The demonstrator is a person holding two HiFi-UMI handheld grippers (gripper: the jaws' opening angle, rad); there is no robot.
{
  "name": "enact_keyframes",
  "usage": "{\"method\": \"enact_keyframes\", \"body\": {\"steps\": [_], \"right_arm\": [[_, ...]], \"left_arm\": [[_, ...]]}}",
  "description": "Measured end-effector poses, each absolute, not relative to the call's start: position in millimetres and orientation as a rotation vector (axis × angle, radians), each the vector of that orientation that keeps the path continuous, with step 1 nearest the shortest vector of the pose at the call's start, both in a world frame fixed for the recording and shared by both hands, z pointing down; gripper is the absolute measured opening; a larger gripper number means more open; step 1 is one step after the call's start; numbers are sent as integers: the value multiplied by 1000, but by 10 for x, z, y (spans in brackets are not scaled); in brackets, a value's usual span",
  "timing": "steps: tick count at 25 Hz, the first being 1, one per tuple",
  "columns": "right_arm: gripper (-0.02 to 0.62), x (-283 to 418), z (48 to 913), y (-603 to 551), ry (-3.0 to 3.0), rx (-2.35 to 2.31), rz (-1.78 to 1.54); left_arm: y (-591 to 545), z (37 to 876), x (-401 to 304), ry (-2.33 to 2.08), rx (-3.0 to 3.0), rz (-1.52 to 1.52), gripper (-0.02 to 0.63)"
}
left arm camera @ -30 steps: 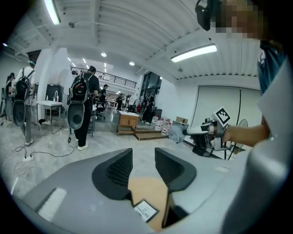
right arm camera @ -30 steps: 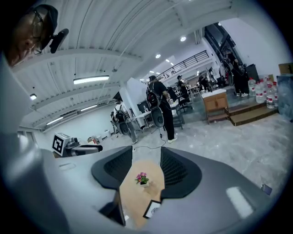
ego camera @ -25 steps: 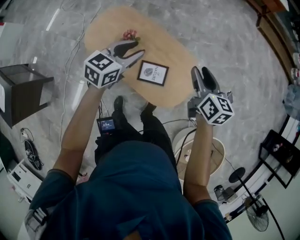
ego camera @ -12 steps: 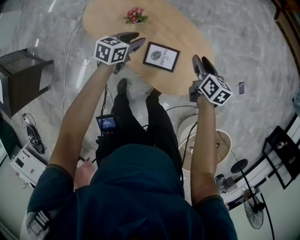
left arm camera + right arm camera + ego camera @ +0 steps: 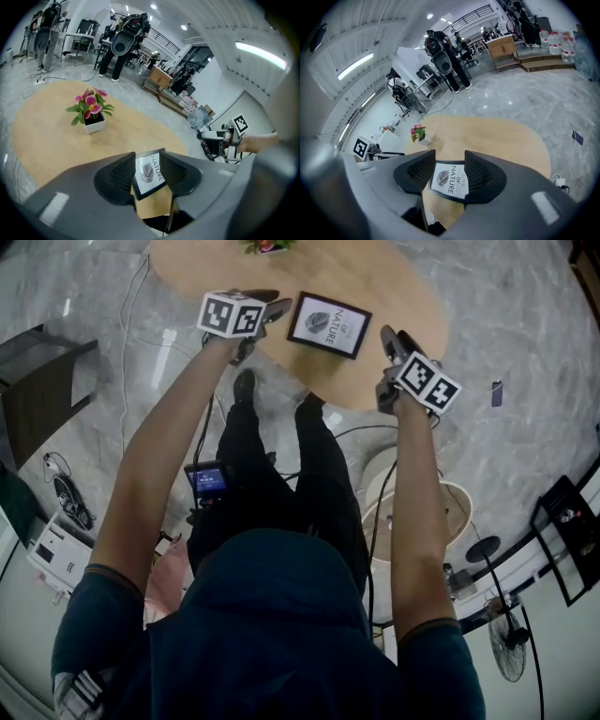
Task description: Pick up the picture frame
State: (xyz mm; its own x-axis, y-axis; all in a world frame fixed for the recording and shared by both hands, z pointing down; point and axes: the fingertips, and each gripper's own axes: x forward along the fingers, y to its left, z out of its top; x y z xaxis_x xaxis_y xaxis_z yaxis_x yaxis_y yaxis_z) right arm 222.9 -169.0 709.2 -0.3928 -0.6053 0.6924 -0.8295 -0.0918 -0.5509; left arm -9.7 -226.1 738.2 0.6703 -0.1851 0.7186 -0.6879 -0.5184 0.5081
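A black picture frame [image 5: 328,324] with a leaf print lies flat on the oval wooden table [image 5: 403,287], near its front edge. My left gripper [image 5: 274,307] hovers just left of the frame. Its jaws are opening and nothing is between them. The right gripper [image 5: 388,337] hangs at the frame's right, over the table's edge, jaws apart and empty. In the left gripper view the frame [image 5: 149,174] shows beyond the gap of that gripper [image 5: 149,161]. The right gripper view shows the frame [image 5: 449,182] past the right gripper [image 5: 449,161] in the same way.
A small white pot of pink flowers [image 5: 91,110] stands further back on the table. A dark side table [image 5: 37,381] is at the left, a round white stool [image 5: 422,521] and a fan [image 5: 511,657] at the right. Cables cross the marble floor. People stand far off.
Both grippers have come down toward the table and now flank the picture frame closely. The table has slid up in the head view.
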Motion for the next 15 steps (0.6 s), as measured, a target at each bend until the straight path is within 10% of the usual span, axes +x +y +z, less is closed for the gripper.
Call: {"method": "enact_keyframes", "body": {"steps": [15], "right_arm": [[186, 2049, 8271, -1526, -1801, 1443, 1646]], "left_arm": [[-1944, 8445, -54, -651, 1873, 854, 173]]}}
